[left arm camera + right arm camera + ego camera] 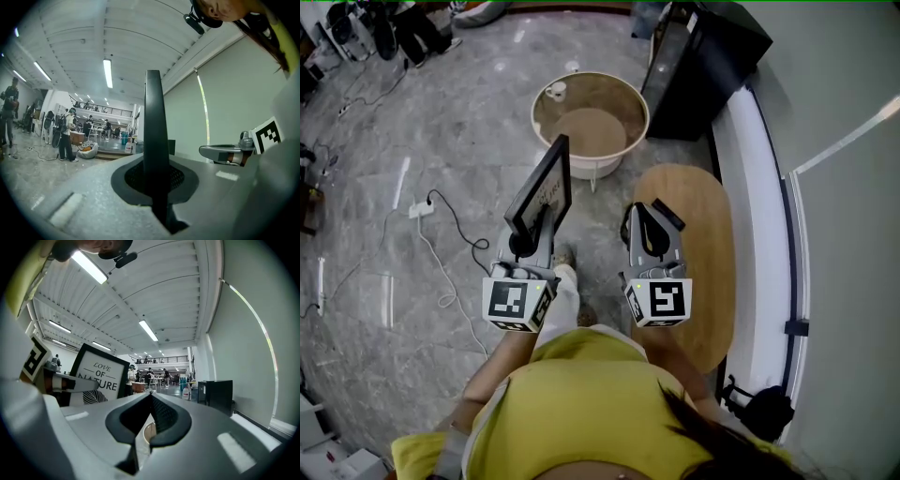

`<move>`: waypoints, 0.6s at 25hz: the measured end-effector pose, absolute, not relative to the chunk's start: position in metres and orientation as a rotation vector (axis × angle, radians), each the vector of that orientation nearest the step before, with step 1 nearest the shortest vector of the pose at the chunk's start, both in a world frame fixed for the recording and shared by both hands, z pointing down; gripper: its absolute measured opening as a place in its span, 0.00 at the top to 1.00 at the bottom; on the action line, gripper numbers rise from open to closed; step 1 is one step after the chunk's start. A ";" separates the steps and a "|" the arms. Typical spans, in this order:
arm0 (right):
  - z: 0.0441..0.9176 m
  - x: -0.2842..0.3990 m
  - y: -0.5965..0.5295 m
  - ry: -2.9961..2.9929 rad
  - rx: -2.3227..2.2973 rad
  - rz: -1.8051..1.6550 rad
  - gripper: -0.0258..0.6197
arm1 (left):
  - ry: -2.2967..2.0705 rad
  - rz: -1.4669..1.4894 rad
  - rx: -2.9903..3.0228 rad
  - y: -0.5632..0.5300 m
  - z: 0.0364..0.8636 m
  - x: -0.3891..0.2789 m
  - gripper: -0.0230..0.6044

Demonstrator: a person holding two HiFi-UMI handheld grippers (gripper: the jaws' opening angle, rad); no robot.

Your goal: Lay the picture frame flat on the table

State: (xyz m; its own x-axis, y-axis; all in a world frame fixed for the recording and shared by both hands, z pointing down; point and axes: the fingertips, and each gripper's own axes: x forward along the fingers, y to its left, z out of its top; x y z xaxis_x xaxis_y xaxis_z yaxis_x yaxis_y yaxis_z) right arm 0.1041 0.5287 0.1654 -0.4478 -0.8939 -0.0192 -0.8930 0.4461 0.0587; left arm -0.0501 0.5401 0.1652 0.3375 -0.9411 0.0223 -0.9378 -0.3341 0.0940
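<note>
Now upright, black picture frame [546, 192], "Love of Nature" print, leaf perhaps

**A:** Where does the head view look from?

**B:** From above the person [581, 412], steeply down. The left gripper [532, 236] and right gripper [640, 216] are near, jaws pointing away from the camera.

**A:** And the gripper views?

**B:** Each rides just behind its own jaws and looks level along them into the hall [93, 133]. The left one has the picture frame [153, 140] edge-on between its jaws, very near the lens.

**A:** What do they share?

**B:** Both see the same hall and ceiling lights [108, 72] far ahead of the jaws. Each catches the other gripper beside its own jaws: right of the left jaws, left of the right jaws. The frame shows in all three. The black cabinet [214, 394], ahead and right of the right jaws, shows from the head too.
</note>
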 end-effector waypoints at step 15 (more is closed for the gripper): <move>0.180 0.053 0.329 -2.555 1.700 -0.080 0.96 | -1.679 -0.050 2.552 0.330 0.175 -0.103 0.95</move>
